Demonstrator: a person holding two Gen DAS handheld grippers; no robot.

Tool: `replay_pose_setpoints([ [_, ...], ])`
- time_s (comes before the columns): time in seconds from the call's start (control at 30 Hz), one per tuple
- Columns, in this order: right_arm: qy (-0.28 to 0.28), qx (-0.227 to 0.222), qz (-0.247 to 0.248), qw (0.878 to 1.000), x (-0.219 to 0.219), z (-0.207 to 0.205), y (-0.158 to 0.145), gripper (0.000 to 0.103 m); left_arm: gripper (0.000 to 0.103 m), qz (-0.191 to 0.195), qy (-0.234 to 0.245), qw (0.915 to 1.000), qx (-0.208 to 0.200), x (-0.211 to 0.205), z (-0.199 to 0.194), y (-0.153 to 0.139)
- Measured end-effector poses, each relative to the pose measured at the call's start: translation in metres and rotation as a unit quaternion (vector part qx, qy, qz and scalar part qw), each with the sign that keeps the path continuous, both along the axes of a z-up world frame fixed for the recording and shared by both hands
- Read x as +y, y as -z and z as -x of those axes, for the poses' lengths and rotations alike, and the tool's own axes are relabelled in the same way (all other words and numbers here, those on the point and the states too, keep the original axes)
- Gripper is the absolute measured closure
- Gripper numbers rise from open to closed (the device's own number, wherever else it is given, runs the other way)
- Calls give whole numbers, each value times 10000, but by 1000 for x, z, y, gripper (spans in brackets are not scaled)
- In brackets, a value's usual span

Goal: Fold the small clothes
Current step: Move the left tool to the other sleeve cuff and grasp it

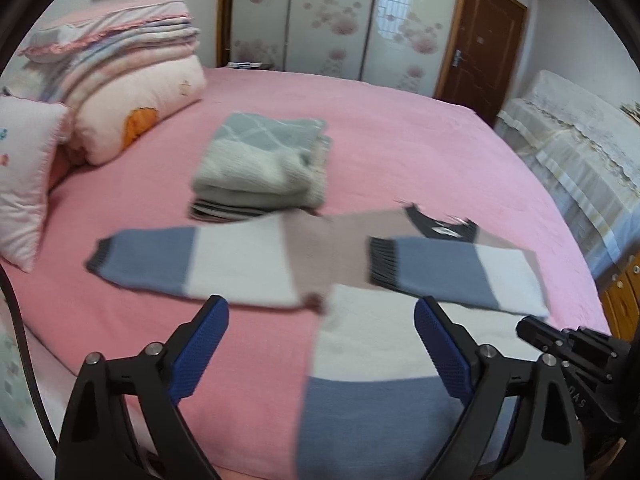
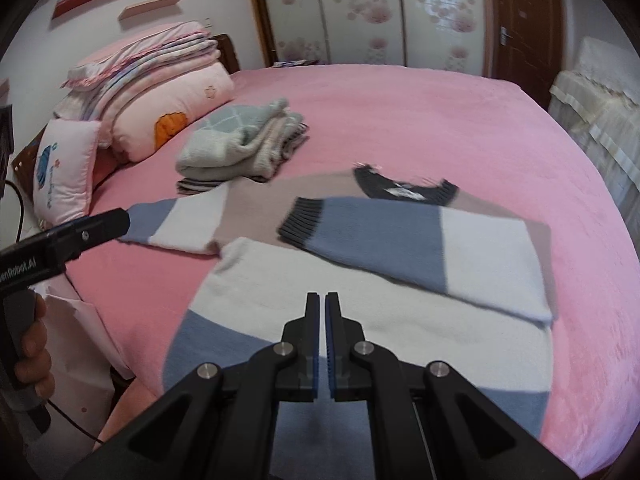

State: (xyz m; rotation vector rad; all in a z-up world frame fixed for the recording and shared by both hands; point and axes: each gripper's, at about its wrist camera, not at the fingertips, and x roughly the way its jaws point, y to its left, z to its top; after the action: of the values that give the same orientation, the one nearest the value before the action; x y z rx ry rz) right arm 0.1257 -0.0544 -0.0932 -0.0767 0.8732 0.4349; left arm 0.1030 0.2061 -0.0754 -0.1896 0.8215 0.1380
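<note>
A small colour-block sweater (image 1: 360,344) in blue, white and mauve lies flat on the pink bed (image 1: 400,140). Its right sleeve (image 1: 452,270) is folded across the chest; its left sleeve (image 1: 180,266) stretches out to the left. My left gripper (image 1: 322,320) is open and empty, hovering over the sweater's left side near the armpit. In the right wrist view the sweater (image 2: 360,300) lies below my right gripper (image 2: 323,300), which is shut and empty above the white band. The left gripper's body (image 2: 80,232) shows at the left edge there.
A stack of folded grey and cream knitwear (image 1: 260,164) sits behind the sweater. Folded quilts (image 1: 132,80) and a small pillow (image 1: 24,184) lie at the bed's head, left. A wardrobe (image 1: 340,20), door and covered furniture (image 1: 580,140) stand beyond.
</note>
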Motion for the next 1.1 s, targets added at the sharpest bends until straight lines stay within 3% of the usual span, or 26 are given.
replay_pose_setpoints([
  [0.33, -701, -666, -28, 9953, 111, -44, -49, 100, 11, -120, -1016, 9947, -108, 133, -13, -31],
  [0.6, -801, -591, -195, 9948, 179, -90, -45, 100, 11, 123, -2083, 9775, 317, 235, -33, 5],
  [0.73, -913, -361, -219, 9949, 210, -104, -27, 100, 11, 375, -2482, 9638, 896, 275, -47, 48],
  [0.87, -1161, -11, -146, 9931, 248, -114, 5, 100, 16, 895, -2918, 9418, 1412, 312, -59, 100],
  [1.03, -1432, 328, 57, 9891, 283, -117, 39, 100, 24, 1327, -3414, 9119, 1852, 343, -67, 147],
  [1.1, -1535, 415, 74, 9873, 291, -115, 47, 100, 24, 1429, -3545, 9038, 1924, 350, -68, 158],
])
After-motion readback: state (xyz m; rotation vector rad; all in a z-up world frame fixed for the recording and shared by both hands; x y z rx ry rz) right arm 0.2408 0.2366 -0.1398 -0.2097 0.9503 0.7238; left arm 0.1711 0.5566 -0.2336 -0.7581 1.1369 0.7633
